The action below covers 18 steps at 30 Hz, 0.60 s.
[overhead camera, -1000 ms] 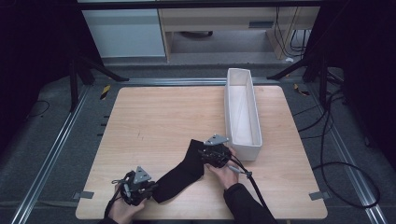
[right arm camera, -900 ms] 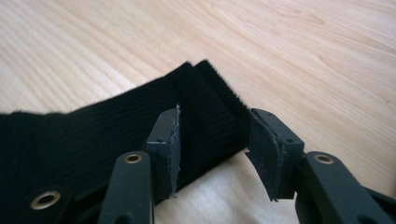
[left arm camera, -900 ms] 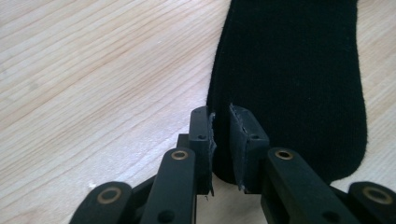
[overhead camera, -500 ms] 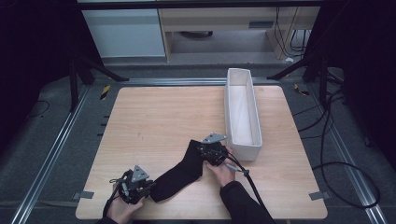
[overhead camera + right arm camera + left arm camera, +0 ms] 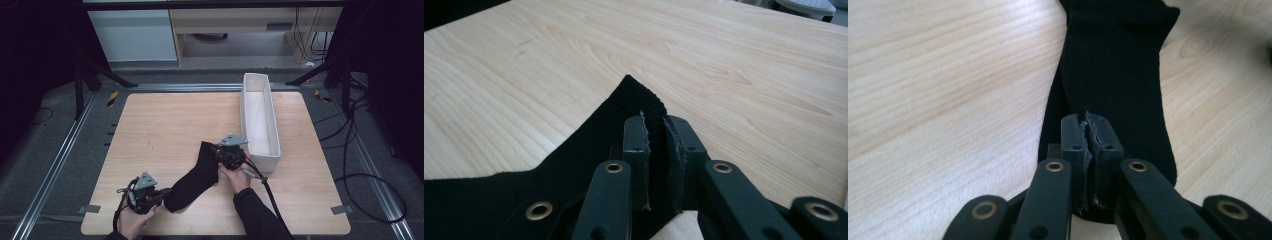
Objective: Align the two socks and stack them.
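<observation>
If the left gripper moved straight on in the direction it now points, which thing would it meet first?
Probably only the black sock that the left gripper already pinches; its length runs straight ahead, toward the right gripper on its far end.

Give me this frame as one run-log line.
left gripper: shut on black sock, near end | right gripper: jaws just closed on sock's far end | sock: flat on table | white bin: untouched

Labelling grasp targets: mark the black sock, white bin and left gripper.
black sock (image 5: pixel 196 181), high view, middle of the fabric.
white bin (image 5: pixel 272 124), high view, right long wall.
left gripper (image 5: pixel 1089 131), left gripper view, between its fingertips, pinching the sock's end.
</observation>
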{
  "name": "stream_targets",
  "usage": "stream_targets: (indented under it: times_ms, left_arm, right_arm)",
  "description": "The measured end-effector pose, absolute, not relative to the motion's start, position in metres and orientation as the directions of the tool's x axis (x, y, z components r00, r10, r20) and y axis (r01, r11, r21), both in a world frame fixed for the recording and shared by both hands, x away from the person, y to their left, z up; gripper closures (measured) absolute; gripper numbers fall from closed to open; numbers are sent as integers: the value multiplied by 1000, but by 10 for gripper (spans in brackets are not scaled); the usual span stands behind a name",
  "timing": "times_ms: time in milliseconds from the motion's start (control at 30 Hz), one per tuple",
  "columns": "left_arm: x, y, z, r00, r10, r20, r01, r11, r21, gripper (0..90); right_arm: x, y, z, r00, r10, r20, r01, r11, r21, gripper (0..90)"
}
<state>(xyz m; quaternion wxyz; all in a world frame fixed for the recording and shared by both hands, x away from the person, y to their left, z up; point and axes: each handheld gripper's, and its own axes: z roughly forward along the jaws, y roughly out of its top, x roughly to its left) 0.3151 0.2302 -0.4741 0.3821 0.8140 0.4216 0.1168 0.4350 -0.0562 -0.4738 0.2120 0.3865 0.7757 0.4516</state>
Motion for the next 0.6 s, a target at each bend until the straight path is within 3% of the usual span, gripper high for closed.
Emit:
stream_targets:
  times_ms: [200, 300, 600]
  left_arm:
    - [319, 226, -478, 616, 782, -96, 595, -382, 707, 854]
    - [321, 221, -483, 614, 788, -48, 593, -420, 687, 846]
    - [320, 215, -488, 619, 785, 21, 575, -470, 670, 788]
  right_arm:
    - [438, -54, -468, -586, 810, -1, 393, 286, 874, 796]
    - [444, -49, -476, -555, 830, -60, 402, 330, 854, 788]
    - [455, -43, -497, -530, 842, -103, 445, 379, 811, 775]
